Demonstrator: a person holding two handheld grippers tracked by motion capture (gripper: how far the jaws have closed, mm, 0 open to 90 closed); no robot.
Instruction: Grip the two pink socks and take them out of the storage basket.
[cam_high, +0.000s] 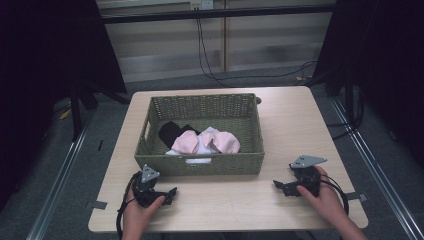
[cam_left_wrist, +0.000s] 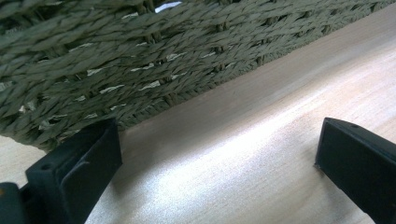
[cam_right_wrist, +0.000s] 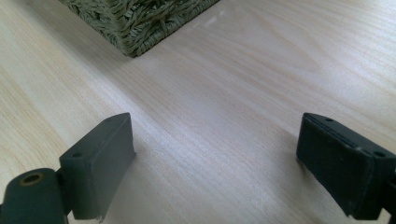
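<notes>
Desk (cam_high: 280, 130) first, as I scan it from the left: my left gripper (cam_high: 169, 194) rests on the wood near the front left corner, held in my left hand (cam_high: 142, 210), its cable looping off the near edge. Its fingers (cam_left_wrist: 79, 168) stand spread wide with nothing between them but bare wood. In the left gripper view the woven wall of the basket (cam_left_wrist: 140, 56) runs close across the top, and the left finger's tip sits just beside the wall's foot; I cannot tell whether they touch.

Moving to the middle, the green wicker basket (cam_high: 200, 162) sits on the desk, its long front wall facing me, with both grippers on my side of it. Inside it lie clothes: a black piece (cam_high: 172, 131) toward the left, a pink piece (cam_high: 186, 142) next to it, a second pink piece (cam_high: 226, 141) toward the right, and a bit of white cloth (cam_high: 199, 160) low against the front wall. The pink pieces overlap the white one.

Further right, my right gripper (cam_high: 279, 186) rests on the desk near the front right corner, in my right hand (cam_high: 327, 197), pointing left toward the middle. Its fingers (cam_right_wrist: 100, 161) are also released, wide apart over bare wood, holding nothing. In the right gripper view a corner of the basket (cam_right_wrist: 140, 23) shows at the top, well apart from the fingertips.
</notes>
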